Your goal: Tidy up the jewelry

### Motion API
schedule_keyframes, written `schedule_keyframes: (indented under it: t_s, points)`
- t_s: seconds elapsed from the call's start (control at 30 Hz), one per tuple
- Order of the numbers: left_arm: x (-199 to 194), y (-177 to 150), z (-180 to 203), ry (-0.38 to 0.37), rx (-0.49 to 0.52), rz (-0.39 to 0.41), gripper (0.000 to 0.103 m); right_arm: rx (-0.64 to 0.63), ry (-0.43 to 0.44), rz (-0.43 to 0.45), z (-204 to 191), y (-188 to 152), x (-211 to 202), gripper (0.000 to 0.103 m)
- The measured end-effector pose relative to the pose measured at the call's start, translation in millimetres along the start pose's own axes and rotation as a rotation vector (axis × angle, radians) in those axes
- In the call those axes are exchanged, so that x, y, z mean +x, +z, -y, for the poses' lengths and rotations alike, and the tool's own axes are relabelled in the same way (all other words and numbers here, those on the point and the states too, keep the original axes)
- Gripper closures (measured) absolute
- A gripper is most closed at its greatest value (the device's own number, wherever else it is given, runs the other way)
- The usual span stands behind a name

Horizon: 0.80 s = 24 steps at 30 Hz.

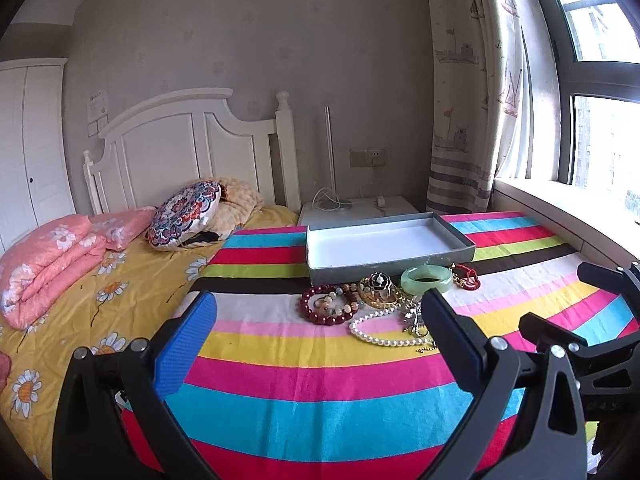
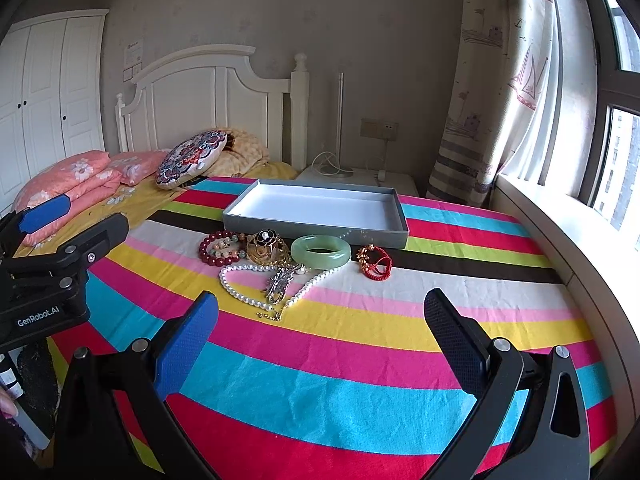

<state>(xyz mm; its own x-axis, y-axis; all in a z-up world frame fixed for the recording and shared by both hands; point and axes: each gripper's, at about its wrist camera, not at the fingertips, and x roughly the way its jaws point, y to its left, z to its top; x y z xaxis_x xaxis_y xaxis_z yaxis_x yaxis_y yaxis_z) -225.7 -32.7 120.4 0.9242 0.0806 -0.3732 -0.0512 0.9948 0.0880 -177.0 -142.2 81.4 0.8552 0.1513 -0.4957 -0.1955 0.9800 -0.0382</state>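
A heap of jewelry lies on the striped cloth [image 2: 340,360]: a jade bangle [image 2: 320,261] [image 1: 426,287], a pearl necklace [image 2: 240,298] [image 1: 376,338], a red bead bracelet [image 2: 208,254] [image 1: 320,319], a gold flower brooch [image 2: 266,246] [image 1: 378,288], a silver brooch [image 2: 280,282] and a red cord bracelet [image 2: 376,267] [image 1: 466,280]. Just behind the heap stands an empty grey tray [image 2: 316,233] [image 1: 390,266], white inside. My left gripper [image 1: 318,296] [image 2: 94,210] hovers open, short of the heap. My right gripper [image 2: 320,296] [image 1: 560,296] is open too, holding nothing.
The cloth covers part of a bed with a yellow flowered sheet [image 1: 100,300], pink folded quilts [image 1: 44,264] and a round patterned cushion [image 1: 184,216]. A white nightstand [image 2: 360,176] sits behind the tray. On the right run a windowsill [image 2: 560,232] and a curtain [image 2: 500,120].
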Motion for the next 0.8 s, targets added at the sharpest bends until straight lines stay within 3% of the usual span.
schedule_keyframes:
  t_s: [0.8]
  points:
    - [1.8,-7.5,0.2,-0.021,-0.022,0.005,0.002,0.000,-0.006,0.022,-1.7,0.3,-3.9,0.004]
